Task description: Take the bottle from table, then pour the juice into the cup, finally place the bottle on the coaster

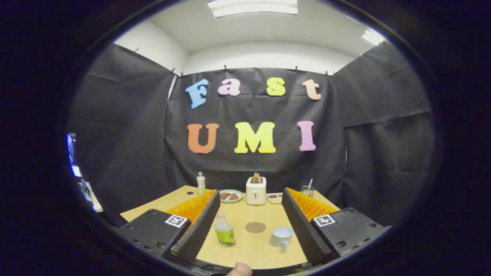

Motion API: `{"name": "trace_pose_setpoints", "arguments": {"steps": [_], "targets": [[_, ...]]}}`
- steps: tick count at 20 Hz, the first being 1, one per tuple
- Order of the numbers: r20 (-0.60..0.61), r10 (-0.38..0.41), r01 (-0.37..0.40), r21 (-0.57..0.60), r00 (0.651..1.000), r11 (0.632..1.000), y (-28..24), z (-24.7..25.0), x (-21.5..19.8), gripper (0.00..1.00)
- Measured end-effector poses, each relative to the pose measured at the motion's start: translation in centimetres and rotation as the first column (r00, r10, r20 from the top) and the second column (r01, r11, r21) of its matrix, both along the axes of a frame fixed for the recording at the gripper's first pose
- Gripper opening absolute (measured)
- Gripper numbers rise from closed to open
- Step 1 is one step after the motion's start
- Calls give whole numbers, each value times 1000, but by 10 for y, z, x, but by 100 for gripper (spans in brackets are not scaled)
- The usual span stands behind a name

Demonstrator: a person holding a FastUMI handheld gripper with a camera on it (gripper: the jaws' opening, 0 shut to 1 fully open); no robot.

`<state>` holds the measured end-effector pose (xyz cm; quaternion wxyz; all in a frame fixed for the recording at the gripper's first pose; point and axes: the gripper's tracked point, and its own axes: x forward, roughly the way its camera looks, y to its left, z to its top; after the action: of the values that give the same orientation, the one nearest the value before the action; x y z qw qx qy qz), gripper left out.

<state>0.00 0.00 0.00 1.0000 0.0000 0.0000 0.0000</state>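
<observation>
**Gripper wide open over table, bottle untouched**

A fingertip (239,269) of the person's hand shows at the very near edge, below the fingers. The gripper (251,205) hangs above the near end of the table (253,249), jaws spread wide, holding nothing. Both fingers angle outward, with the task items in the gap between them.

The bottle (224,230) stands upright on the table just inside the left finger, close to it but apart. It has a clear cap and neck and a green label; yellow-green juice fills the lower body. The cup (281,237), a pale mug, stands near the right finger with its handle toward the camera; cannot tell whether anything is in it. The coaster (255,227), a flat brown disc, lies between bottle and cup, slightly farther back, with nothing on it.

Beyond the fingers, at the far side of the table: a white toaster (256,190) with a slice sticking up from its slot. Just left of it sits a round plate (231,196) holding dark brown pieces. Just right of it is a small tray (275,197) with bits of food, too small to tell. A second bottle (201,183), white with a green label, stands upright at the far left. A clear glass (307,190) with a straw in it stands at the far right; contents unclear.
</observation>
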Motion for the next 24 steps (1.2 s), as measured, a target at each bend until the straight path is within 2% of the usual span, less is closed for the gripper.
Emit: {"name": "trace_pose_setpoints", "arguments": {"steps": [15,24], "targets": [[-3,-27,27,-4,1000,1000,1,-5,-3,100],[-45,-14,13,-17,999,1000,21,-37,27,100]]}}
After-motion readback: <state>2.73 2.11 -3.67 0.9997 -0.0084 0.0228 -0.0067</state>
